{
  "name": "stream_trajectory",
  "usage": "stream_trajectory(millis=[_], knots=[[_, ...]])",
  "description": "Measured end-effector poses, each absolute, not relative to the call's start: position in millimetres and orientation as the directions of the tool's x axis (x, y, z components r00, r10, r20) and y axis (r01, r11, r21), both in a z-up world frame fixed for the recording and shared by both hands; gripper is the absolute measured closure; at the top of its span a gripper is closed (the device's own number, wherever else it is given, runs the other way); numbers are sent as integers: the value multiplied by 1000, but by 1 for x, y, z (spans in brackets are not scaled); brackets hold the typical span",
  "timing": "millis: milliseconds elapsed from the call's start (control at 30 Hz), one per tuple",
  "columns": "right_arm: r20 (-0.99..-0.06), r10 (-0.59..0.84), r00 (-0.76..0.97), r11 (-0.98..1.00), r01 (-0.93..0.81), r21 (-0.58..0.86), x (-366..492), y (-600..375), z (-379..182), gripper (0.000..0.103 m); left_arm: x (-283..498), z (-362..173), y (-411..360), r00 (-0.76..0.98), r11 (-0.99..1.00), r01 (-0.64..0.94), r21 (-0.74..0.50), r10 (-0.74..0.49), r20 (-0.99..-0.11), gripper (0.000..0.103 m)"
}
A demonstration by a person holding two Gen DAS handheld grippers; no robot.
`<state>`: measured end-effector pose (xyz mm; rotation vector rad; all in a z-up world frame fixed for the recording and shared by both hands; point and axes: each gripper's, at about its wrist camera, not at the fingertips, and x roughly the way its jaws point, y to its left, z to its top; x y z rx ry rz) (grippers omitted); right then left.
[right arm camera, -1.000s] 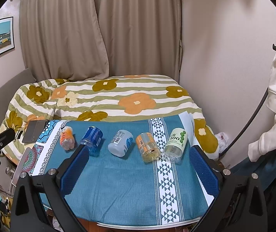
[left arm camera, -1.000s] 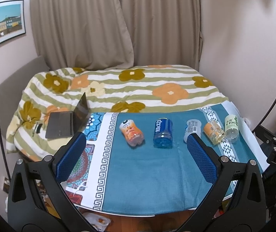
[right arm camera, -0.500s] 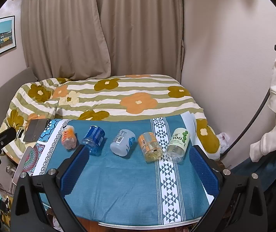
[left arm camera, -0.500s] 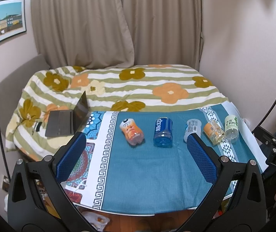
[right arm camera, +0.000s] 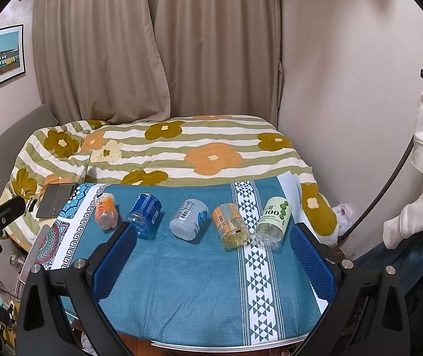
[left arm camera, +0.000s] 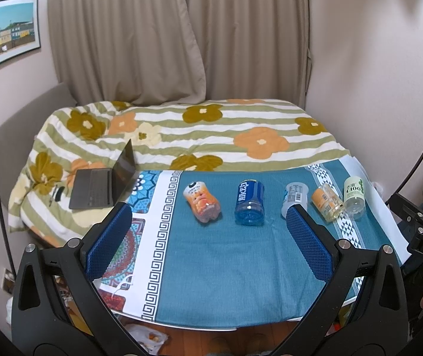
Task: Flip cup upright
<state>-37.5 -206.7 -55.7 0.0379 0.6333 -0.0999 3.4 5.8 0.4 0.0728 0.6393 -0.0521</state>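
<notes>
Several cut-bottle cups lie on their sides in a row on the blue-clothed table [left arm camera: 226,267]: an orange one [left arm camera: 202,201], a blue one [left arm camera: 250,202], a white one [left arm camera: 295,195], an amber one [left arm camera: 327,202] and a clear green-labelled one [left arm camera: 353,196]. The right wrist view shows the same row: orange [right arm camera: 106,211], blue [right arm camera: 146,216], white [right arm camera: 189,219], amber [right arm camera: 231,226], green-labelled [right arm camera: 273,219]. My left gripper [left arm camera: 208,228] is open and empty, above the table's near half. My right gripper [right arm camera: 211,246] is open and empty, short of the row.
A bed with a flowered striped quilt [left arm camera: 199,136] lies behind the table. An open laptop [left arm camera: 104,184] rests on the quilt at left. Curtains [left arm camera: 181,38] hang at the back. A white garment [right arm camera: 419,154] hangs at right. The table's near edge [left arm camera: 205,326] is close.
Both grippers have drifted slightly; the cups sit a little lower in the right wrist view. Nothing was grasped and no cup moved.
</notes>
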Motion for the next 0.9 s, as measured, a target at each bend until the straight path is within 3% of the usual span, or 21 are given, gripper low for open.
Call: stream_trajectory(millis=[900], knots=[[-594, -71, 801, 995, 96, 10, -37, -200, -55, 0, 2, -3, 6, 790, 997, 60, 45, -20, -613, 0]])
